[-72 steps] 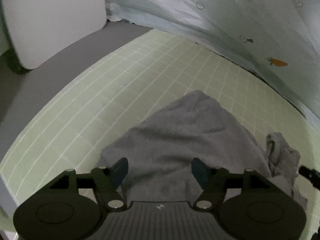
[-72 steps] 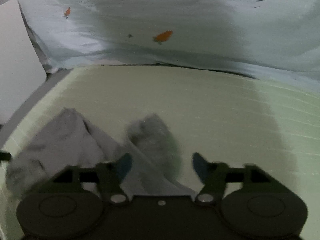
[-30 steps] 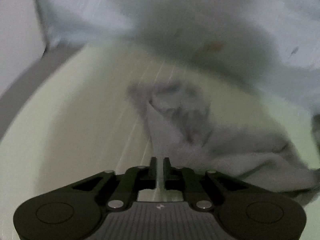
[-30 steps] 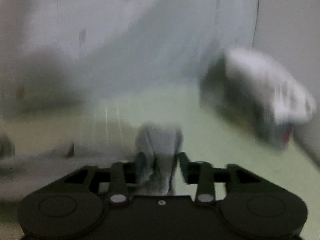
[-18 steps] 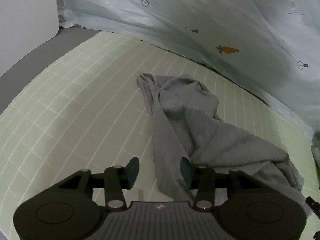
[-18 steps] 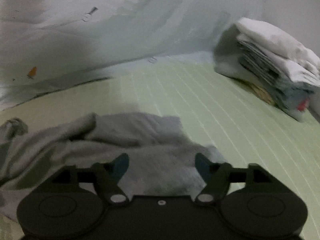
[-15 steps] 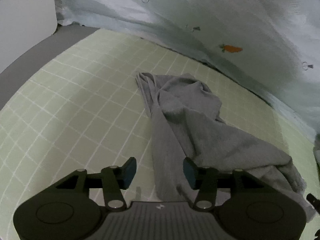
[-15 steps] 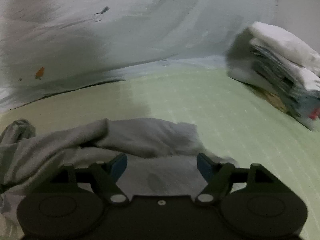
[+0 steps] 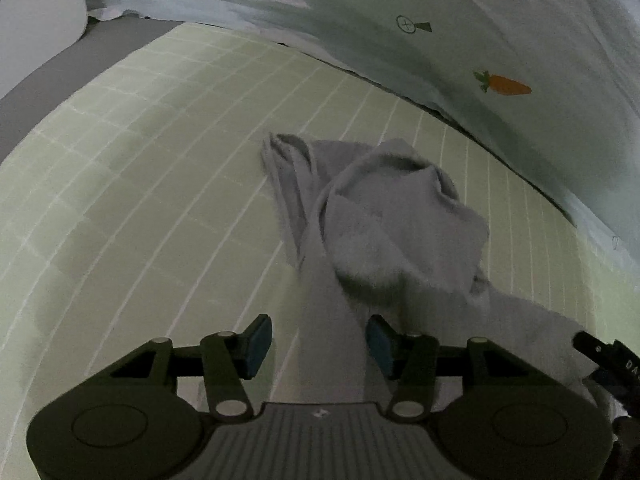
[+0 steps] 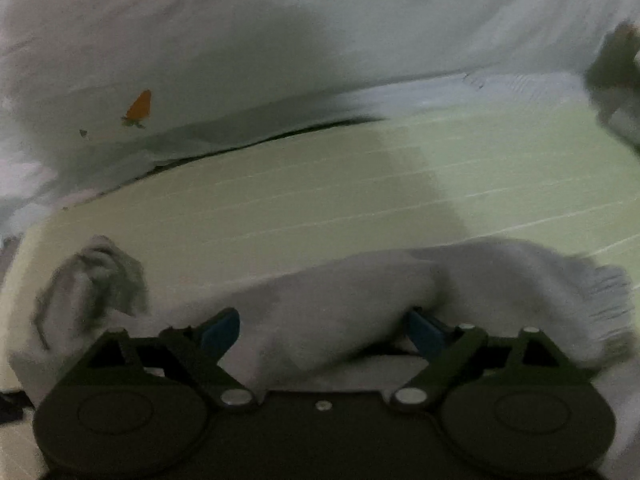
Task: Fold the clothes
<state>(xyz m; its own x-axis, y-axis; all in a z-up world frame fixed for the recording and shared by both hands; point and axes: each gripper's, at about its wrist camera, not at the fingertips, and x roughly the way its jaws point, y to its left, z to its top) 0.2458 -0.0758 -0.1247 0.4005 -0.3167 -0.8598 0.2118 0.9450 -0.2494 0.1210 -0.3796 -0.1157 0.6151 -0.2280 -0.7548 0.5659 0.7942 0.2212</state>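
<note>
A grey garment (image 9: pixel 384 232) lies crumpled on the pale green gridded mat (image 9: pixel 160 168). Its bunched part is in the middle and a flat strip runs toward me between the fingers of my left gripper (image 9: pixel 318 342), which is open just above it. In the right wrist view the same garment (image 10: pixel 360 292) spreads across the near mat, blurred. My right gripper (image 10: pixel 324 332) is open with the cloth lying between and under its fingers. The tip of the right gripper (image 9: pixel 600 354) shows at the right edge of the left wrist view.
A light blue sheet with carrot prints (image 9: pixel 504 84) rises behind the mat along the far edge. A white panel (image 9: pixel 40 12) stands at the far left by a grey surface (image 9: pixel 80 60). A blurred stack of folded laundry (image 10: pixel 616 76) sits at the far right.
Both grippers, shut on the cloth a second ago, have opened. The left has moved closer over the garment; the right has swung left, so the laundry stack slid to the frame's edge.
</note>
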